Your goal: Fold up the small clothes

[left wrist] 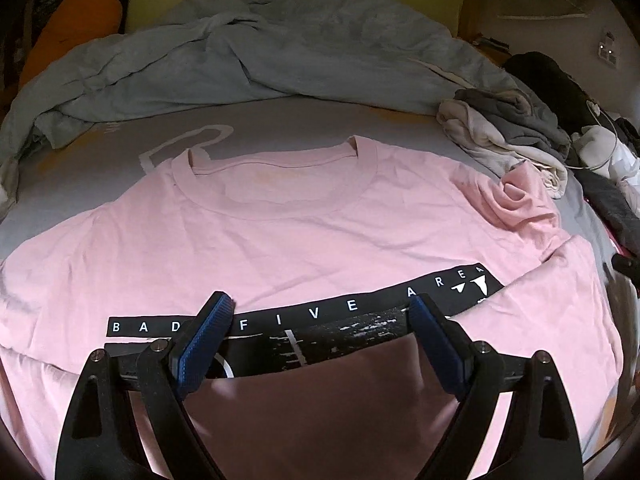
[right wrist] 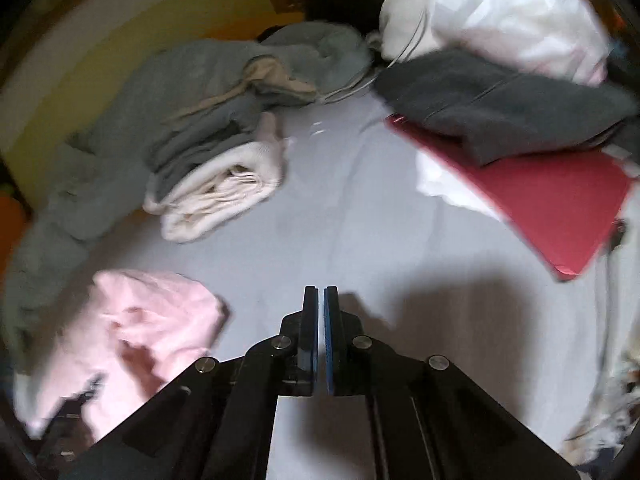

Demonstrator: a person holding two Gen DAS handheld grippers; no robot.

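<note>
**A:** Two things fill the left wrist view: the bed (left wrist: 328,120) under its grey sheet, and the pink T-shirt (left wrist: 280,232) spread front-up across it, collar toward twelve o'clock. Why is it laid like that?

**B:** I'd say flat and face-up so the sides can be turned in. Its bottom part looks already turned up over the black print band (left wrist: 304,312), and the sleeve (left wrist: 516,200) at three o'clock is bunched, not smoothed.

**A:** And the left gripper (left wrist: 324,312)?

**B:** Its jaws stand wide apart, low over the print at six o'clock, with nothing pinched between them. Placed to take the folded edge, I'd judge.

**A:** The right gripper (right wrist: 320,300)?

**B:** Jaws pressed together on nothing, over bare sheet. The same pink sleeve (right wrist: 152,312) lies at nine o'clock from it, just beside and apart. That view is blurred.

**A:** What crowds the work?

**B:** Largest first: the rumpled blue-grey blanket (left wrist: 240,52) at twelve, clear of the collar. Then the folded cream and grey clothes (right wrist: 216,184), close to the bunched sleeve, which could hinder spreading it. A dark grey garment (right wrist: 500,108) rests on a red flat thing (right wrist: 560,200) at two o'clock.
</note>
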